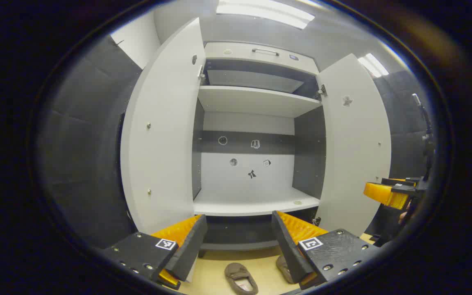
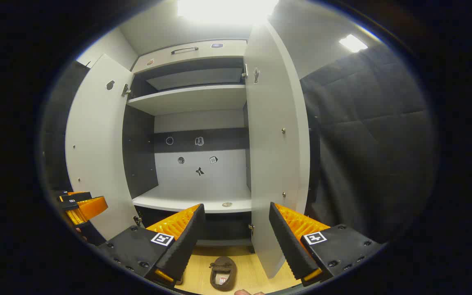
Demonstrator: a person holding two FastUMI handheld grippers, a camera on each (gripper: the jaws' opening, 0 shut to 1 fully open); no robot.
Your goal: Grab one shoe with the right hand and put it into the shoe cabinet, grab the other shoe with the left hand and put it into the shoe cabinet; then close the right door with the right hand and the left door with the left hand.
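Step in hand: the first shoe pick, not yet begun. Both shoes lie on the floor (image 2: 256, 268) in front of the shoe cabinet (image 1: 256, 102), both doors swung wide.

The right hand-held gripper (image 2: 236, 237) has its fingers apart and holds nothing. One shoe (image 2: 222, 273) lies directly below and between them, opening up. The right door (image 2: 275, 135) stands edge-on just beyond the outer finger.

The left hand-held gripper (image 1: 239, 241) is likewise spread and empty. A shoe (image 1: 241, 278) lies below it on the floor, and the second shoe (image 1: 284, 268) sits partly hidden behind its inner finger. The left door (image 1: 162, 135) stands beyond the other finger.

Next move, as judged: lower the right hand-held gripper onto its shoe, close across the shoe, lift to the lower shelf (image 1: 256, 203).

Clearances: the lower shelf is bare and wide between the doors. The right door's lower edge is the closest obstruction during descent.
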